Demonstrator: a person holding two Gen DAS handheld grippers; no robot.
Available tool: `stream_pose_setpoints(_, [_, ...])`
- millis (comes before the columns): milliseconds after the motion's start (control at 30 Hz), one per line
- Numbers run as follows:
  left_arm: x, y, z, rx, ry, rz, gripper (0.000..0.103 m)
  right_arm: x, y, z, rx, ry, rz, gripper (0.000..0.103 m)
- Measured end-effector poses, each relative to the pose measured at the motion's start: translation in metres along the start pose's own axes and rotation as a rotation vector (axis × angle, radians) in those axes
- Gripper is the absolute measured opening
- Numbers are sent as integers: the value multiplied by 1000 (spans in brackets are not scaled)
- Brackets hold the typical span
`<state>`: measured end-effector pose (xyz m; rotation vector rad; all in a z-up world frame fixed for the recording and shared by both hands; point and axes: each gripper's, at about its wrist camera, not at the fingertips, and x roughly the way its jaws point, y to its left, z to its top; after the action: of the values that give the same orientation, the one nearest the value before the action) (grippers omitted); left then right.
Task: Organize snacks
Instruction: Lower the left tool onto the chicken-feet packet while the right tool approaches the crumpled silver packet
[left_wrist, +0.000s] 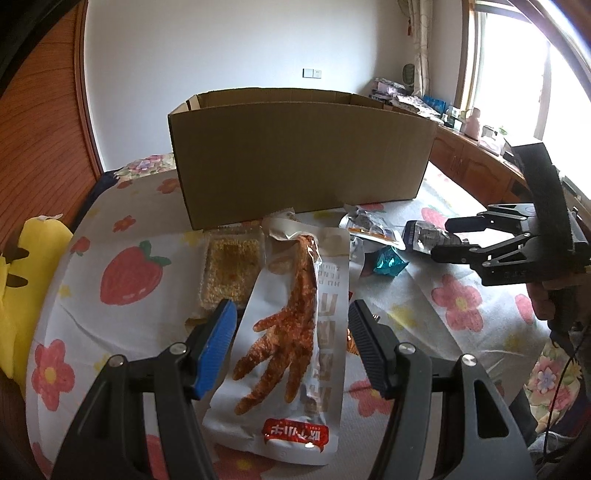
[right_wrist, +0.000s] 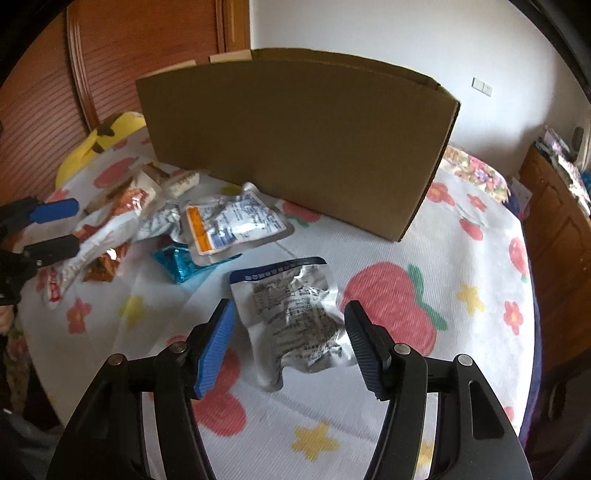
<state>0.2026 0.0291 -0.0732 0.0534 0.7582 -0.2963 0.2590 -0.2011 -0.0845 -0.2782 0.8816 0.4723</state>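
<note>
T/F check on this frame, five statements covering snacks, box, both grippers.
1. The left gripper straddles the chicken-foot packet. True.
2. The right gripper clamps the teal wrapper. False: its open jaws flank the silver pouch.
3. The cardboard box stands behind the snacks. True.
4. The snacks lie on a bare wooden table. False: on a strawberry-print cloth.
5. The box lies flattened. False: it stands upright, top open.

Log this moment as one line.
left tongs: open, straddling chicken-foot pack | right tongs: open, straddling silver pouch | box: behind
</note>
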Motion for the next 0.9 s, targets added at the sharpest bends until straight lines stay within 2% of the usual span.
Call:
stream_pose_setpoints(367, [17,2,4,8,49,-1,65,10,-8,-6,31,-5,15,67])
stream_pose_setpoints(433, [19,1,5,16,49,4,68,9,-7,-6,25,-6,6,68])
stream_pose_setpoints(733, [28,1,10,22,65,10,69,11,-8,-6,32,-5,5,70])
stream_pose_setpoints(900, [26,8,9,-18,87,-8,67,12,-7,-5,32,-4,6,71])
